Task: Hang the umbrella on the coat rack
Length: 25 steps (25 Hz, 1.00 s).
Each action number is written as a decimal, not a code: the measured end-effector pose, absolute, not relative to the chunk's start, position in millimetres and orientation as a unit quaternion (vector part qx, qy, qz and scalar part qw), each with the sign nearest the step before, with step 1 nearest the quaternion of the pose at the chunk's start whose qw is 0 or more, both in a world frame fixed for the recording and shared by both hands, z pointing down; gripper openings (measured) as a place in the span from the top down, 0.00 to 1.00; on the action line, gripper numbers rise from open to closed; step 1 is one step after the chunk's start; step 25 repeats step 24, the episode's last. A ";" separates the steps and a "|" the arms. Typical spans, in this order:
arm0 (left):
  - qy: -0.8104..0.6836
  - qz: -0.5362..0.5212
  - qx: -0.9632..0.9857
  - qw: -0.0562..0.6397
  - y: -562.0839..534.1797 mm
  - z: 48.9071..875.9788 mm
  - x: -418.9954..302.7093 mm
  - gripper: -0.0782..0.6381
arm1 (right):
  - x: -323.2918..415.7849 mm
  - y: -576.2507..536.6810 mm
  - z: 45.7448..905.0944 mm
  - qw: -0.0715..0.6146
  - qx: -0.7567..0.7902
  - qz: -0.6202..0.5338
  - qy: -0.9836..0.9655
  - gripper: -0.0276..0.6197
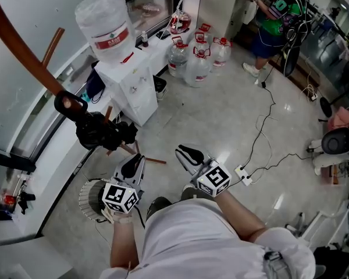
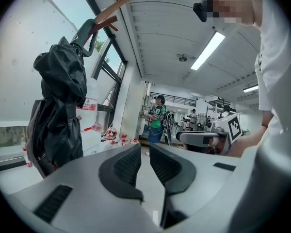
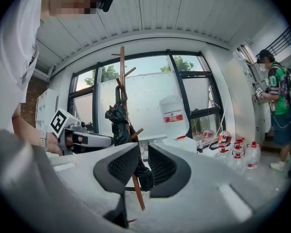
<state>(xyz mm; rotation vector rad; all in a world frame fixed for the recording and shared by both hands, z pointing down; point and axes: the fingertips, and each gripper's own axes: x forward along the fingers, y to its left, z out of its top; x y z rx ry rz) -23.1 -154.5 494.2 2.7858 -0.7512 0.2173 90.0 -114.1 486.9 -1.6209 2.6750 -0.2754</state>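
Note:
A black folded umbrella (image 1: 102,131) hangs by its hooked handle (image 1: 70,104) on the brown wooden coat rack (image 1: 17,42) at the left. The left gripper view shows the umbrella (image 2: 60,115) dangling from a peg (image 2: 111,11). In the right gripper view it (image 3: 117,123) hangs against the rack's pole (image 3: 122,76). My left gripper (image 1: 134,163) sits below and right of the umbrella, apart from it, jaws together and empty (image 2: 144,154). My right gripper (image 1: 185,153) is farther right, shut on nothing (image 3: 144,157).
A water dispenser with a big bottle (image 1: 107,28) stands on a white cabinet (image 1: 134,86) behind the rack. Several water jugs (image 1: 195,57) sit on the floor. A cable (image 1: 262,138) and power strip (image 1: 244,176) lie at the right. A person in green (image 1: 276,16) stands far back.

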 end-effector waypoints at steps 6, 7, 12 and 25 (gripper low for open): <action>-0.258 0.076 0.955 0.126 -153.3 496.5 -23.2 0.84 | 89.7 -114.3 490.7 -0.004 -0.515 -0.095 0.852 0.87; -0.259 0.076 0.954 0.127 -153.6 496.6 -23.2 0.84 | 89.4 -114.5 491.3 -0.004 -0.514 -0.095 0.852 0.87; -0.263 0.077 0.953 0.128 -156.4 497.9 -24.8 0.84 | 86.6 -116.8 493.5 -0.005 -0.510 -0.098 0.855 0.87; -0.271 0.074 0.951 0.129 -164.5 498.4 -29.5 0.84 | 85.5 -122.8 494.1 -0.010 -0.506 -0.098 0.857 0.87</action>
